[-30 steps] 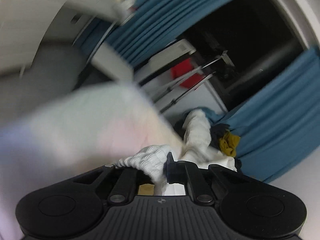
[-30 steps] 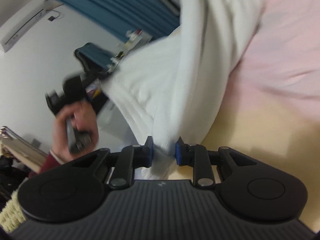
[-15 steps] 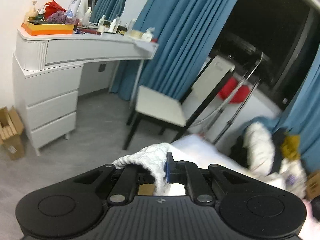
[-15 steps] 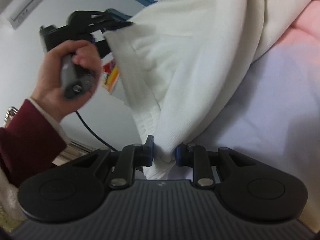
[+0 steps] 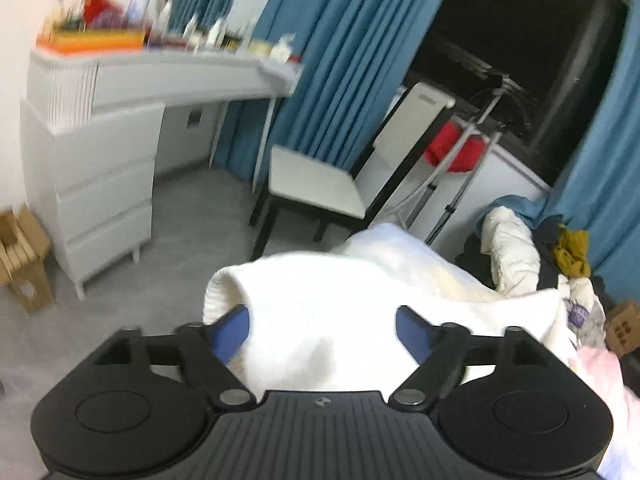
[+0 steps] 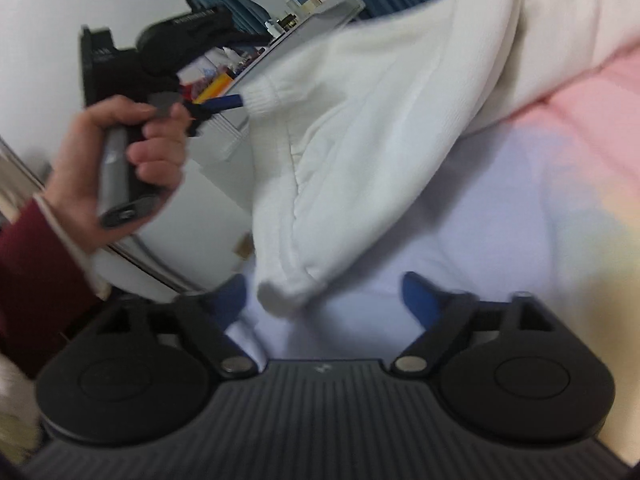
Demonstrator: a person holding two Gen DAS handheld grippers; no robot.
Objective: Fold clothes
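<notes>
Now spread wide apart — left gripper [image 5: 322, 326], blue pads either side of the white knit sweater [image 5: 360, 312] without pinching it. Same with right gripper [image 6: 324, 294]: jaws parted, a sweater [image 6: 360, 152] corner hanging loose between them, unclamped. Draped over the pastel bedspread [image 6: 540, 200], bulk of the garment lying beyond the right gripper. Left of the sweater, a hand [image 6: 120, 160] in a maroon sleeve gripping the other tool's handle. Behind the sweater in the left wrist view — a chair [image 5: 320, 188], white dresser [image 5: 100, 168], blue curtains [image 5: 340, 60].
</notes>
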